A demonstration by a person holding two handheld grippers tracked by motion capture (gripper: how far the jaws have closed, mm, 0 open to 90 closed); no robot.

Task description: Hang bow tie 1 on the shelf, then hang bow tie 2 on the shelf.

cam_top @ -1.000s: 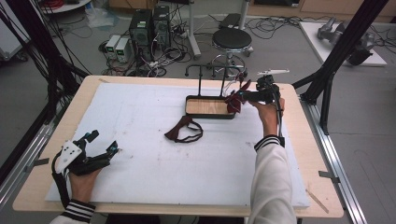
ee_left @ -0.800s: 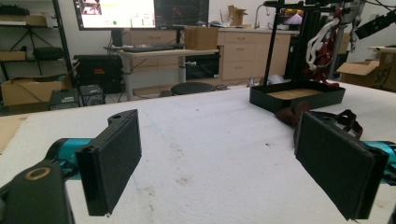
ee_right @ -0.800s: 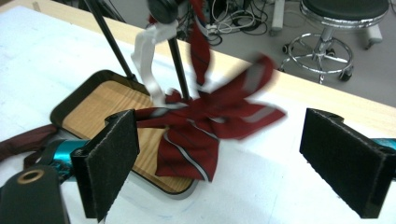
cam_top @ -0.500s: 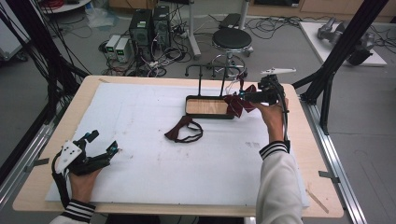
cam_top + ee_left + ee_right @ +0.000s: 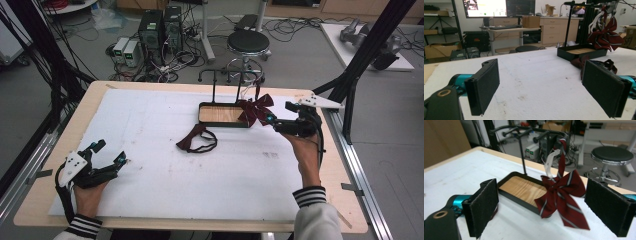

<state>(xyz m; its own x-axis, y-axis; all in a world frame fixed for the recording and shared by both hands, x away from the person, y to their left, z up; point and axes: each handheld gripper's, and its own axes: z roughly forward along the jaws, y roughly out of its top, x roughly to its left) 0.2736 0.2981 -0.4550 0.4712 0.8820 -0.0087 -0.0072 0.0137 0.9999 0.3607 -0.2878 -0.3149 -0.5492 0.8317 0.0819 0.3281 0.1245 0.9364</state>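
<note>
- The right gripper (image 5: 272,121) sat at the far right of the table, jaws spread wide and empty, pointing at the striped bow tie (image 5: 256,109).
- That bow tie hung by its strap from a peg of the black rack (image 5: 227,76), its lower wings draped over the right end of the wooden-bottomed tray (image 5: 220,114) and brushing the white table cover.
- From the right gripper view, the bow tie (image 5: 561,192) dangled between the two open pads, touching neither; a white tag hung beside its strap.
- A second dark bow tie (image 5: 196,140) lay flat on the white table cover (image 5: 150,130), just in front of the tray, its strap looped beside it.
- The left gripper (image 5: 107,159) rested at the near left corner, well apart from everything, jaws wide with nothing between them.
- Its own view looked across the table at the tray (image 5: 580,52) and the hanging bow tie (image 5: 604,36).
</note>
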